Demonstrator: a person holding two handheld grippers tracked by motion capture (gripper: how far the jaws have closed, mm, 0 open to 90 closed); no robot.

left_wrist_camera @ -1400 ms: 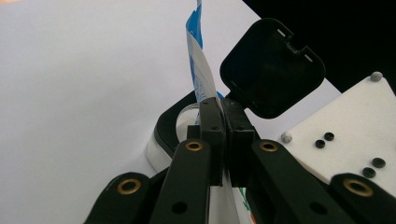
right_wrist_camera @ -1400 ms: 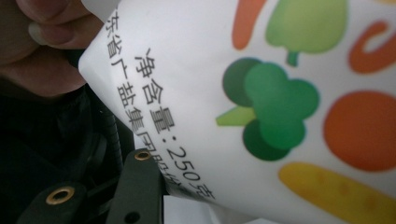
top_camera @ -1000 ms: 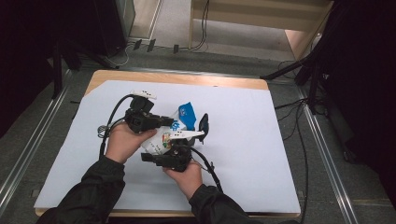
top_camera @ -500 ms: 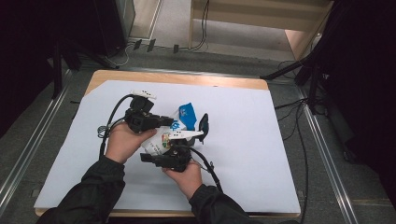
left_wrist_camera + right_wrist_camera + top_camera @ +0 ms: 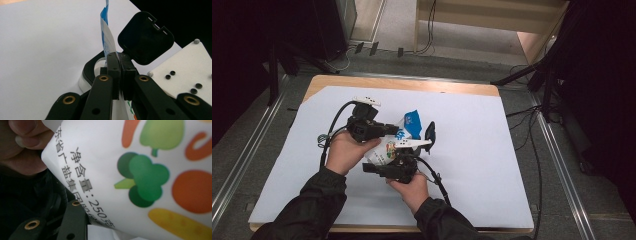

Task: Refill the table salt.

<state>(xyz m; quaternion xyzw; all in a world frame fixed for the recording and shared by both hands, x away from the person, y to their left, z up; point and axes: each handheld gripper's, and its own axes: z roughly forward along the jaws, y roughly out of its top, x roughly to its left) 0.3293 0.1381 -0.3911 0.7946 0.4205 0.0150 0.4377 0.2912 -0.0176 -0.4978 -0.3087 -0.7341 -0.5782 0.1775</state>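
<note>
White plastic film is all the left tongs [image 5: 120, 62] have hold of: their jaws are closed flat on a thin edge of the pouch [image 5: 106, 40], just in front of the container [image 5: 87, 75], whose black flip lid [image 5: 146, 37] stands open behind the pinch. The right tongs [image 5: 372, 167] lie on the near side of the container, with the pouch's vegetable-printed face [image 5: 140, 170] pressed close against them. One jaw runs along the film and the other is hidden, so I cannot tell whether they grip it or only rest against it.

The pouch is off the tabletop [image 5: 477, 150], held up between the two tongs just left of the container, its blue end [image 5: 412, 122] tilted toward the open mouth.

Risks, as I judge them:
- The pinch is narrow and on slick film, so a pull or a twist could let the edge slide out and the pouch sag or drop.
- If the pouch is open, a tilt that misses the mouth would spill its contents on the tabletop beside the container.
- The container looks light, so a nudge from the pouch or the tongs could tip it or knock the lid shut.
- Fingers of the left hand [image 5: 344, 152] sit close to the film and could snag it.

Count: one pouch, one container with one lid, two tongs, two hands, left and right [image 5: 412, 187], and one tabletop.
</note>
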